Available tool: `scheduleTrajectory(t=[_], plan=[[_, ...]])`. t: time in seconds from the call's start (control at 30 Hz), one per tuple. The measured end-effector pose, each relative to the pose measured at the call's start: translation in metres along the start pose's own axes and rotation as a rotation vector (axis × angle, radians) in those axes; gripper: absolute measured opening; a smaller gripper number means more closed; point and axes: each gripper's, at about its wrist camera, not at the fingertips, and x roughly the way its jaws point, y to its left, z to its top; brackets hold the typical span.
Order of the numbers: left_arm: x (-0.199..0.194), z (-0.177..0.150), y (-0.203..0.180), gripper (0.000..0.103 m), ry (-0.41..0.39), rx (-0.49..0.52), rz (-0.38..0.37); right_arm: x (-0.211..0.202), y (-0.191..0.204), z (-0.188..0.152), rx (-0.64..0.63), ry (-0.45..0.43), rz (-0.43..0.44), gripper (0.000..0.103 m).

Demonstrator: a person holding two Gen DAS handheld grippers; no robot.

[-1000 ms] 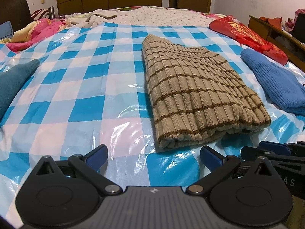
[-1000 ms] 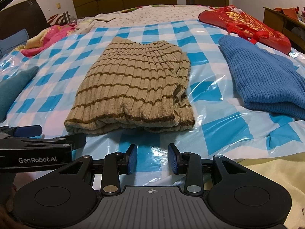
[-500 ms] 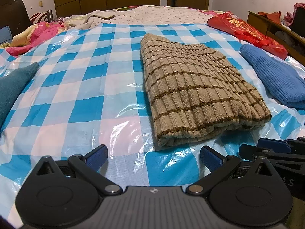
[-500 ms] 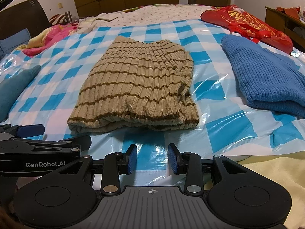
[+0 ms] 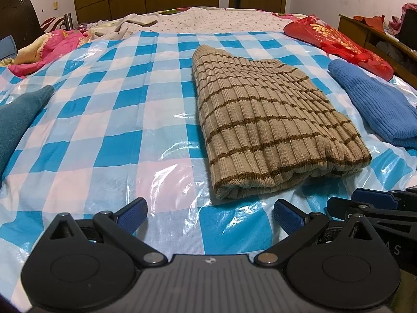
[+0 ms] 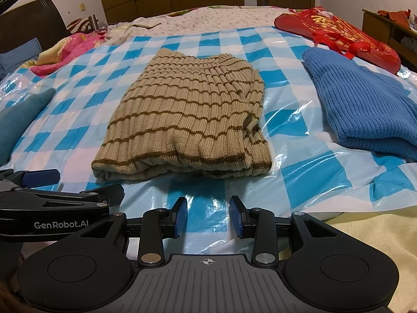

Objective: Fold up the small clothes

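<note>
A beige knit sweater with brown stripes (image 5: pixel 263 127) (image 6: pixel 192 120) lies folded on the blue-and-white checked plastic sheet (image 5: pixel 109 120) (image 6: pixel 294 174). My left gripper (image 5: pixel 210 212) hovers just short of its near edge, jaws wide open and empty. My right gripper (image 6: pixel 208 216) is open with a narrower gap, nothing between its blue pads, just in front of the sweater's near hem. In the left wrist view the right gripper (image 5: pixel 375 203) shows at the right edge; in the right wrist view the left gripper (image 6: pixel 49 195) shows at the left.
A folded blue knit garment (image 6: pixel 362 104) (image 5: pixel 375 104) lies right of the sweater. Part of a teal garment (image 5: pixel 18 122) (image 6: pixel 20 114) lies at the left. A red bag (image 6: pixel 338 36), pink bedding (image 5: pixel 47 49) and a wooden cabinet (image 6: pixel 391 31) ring the sheet.
</note>
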Motion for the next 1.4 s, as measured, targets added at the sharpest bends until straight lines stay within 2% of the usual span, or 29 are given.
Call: scheduleTrajectory(t=[0.2, 0.4, 0.57, 0.97, 1.4], plan=[[-0.004, 0.003, 0.001, 0.103, -0.021, -0.003, 0.001, -0.002, -0.006, 0.003, 0.029, -0.001, 0.021, 0.036], [-0.007, 0.014, 0.007, 0.103, -0.051, -0.033, -0.002, -0.007, -0.013, 0.021, 0.043, -0.030, 0.040, 0.036], [-0.002, 0.016, 0.008, 0.103, -0.047, -0.045, 0.000, -0.001, -0.014, 0.033, 0.042, -0.036, 0.043, 0.036], [0.001, 0.009, 0.001, 0.103, -0.013, -0.016, -0.008, 0.005, -0.008, 0.013, 0.052, 0.015, 0.056, 0.036], [0.000, 0.007, -0.004, 0.103, -0.014, 0.017, 0.016, -0.001, -0.010, 0.008, 0.071, 0.005, 0.053, 0.036]])
